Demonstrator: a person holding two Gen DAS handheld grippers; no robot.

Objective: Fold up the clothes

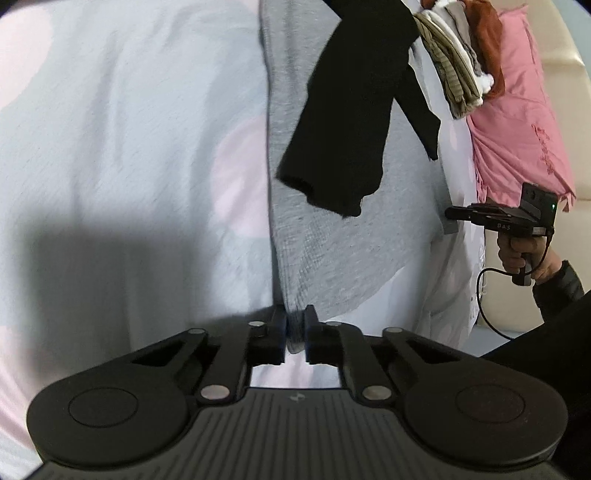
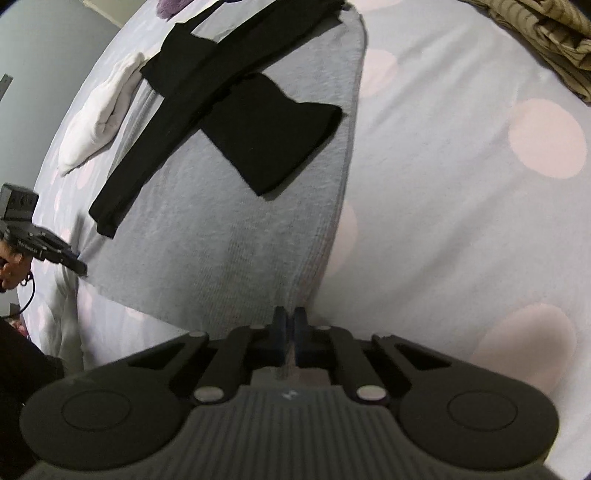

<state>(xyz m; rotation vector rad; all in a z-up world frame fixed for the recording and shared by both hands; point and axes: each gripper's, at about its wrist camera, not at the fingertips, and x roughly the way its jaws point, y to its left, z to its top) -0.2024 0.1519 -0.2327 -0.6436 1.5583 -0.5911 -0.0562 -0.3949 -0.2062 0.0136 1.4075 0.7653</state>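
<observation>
A grey garment (image 1: pixel 351 240) lies flat on the bed, with a black garment (image 1: pixel 347 122) spread across its far part. In the left wrist view my left gripper (image 1: pixel 295 328) is shut on the near corner of the grey garment, with fabric pinched between its pads. My right gripper (image 1: pixel 448 214) shows at the garment's right corner, held by a hand. In the right wrist view my right gripper (image 2: pixel 289 325) is shut on the hem of the grey garment (image 2: pixel 229 229). The black garment (image 2: pixel 273 133) lies beyond it, and my left gripper (image 2: pixel 79 267) is at the far left corner.
The bed sheet (image 2: pixel 461 184) is pale blue with large pink dots. A stack of folded clothes (image 1: pixel 458 74) and a pink pillow (image 1: pixel 524 122) lie at the upper right. A white garment (image 2: pixel 99 114) lies near the bed's left edge, and striped clothes (image 2: pixel 543 33) sit top right.
</observation>
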